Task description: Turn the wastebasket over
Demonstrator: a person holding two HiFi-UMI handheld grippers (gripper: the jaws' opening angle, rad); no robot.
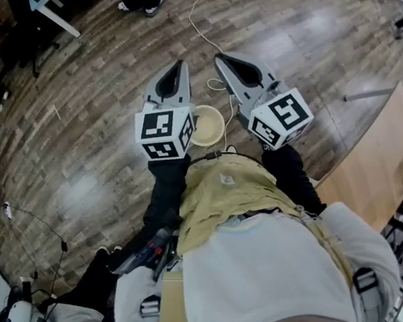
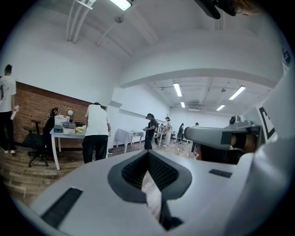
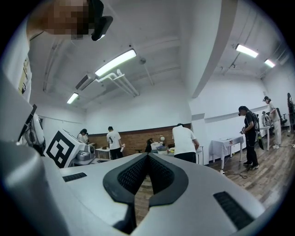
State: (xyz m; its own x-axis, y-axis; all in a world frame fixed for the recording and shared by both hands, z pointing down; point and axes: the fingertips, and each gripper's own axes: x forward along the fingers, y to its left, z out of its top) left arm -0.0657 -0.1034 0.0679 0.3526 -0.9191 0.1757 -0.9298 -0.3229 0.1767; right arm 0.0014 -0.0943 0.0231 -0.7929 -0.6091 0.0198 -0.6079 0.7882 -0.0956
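Head view: round cream wastebasket (image 1: 206,125) on glossy wood-plank floor (image 1: 73,136).

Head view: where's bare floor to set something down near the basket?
Bare wood floor lies left of the left gripper, and right of the right gripper up to the wooden board. Crowded between them: wastebasket and white cable.

Head view. My left hand-held gripper (image 1: 176,65) and right hand-held gripper (image 1: 221,58) lie side by side, apart. Between and below them I see the wastebasket (image 1: 206,125) on the floor (image 1: 73,136), just ahead of my body. A cable (image 1: 199,30) runs beyond it. A worktop (image 1: 378,163) lies at right.
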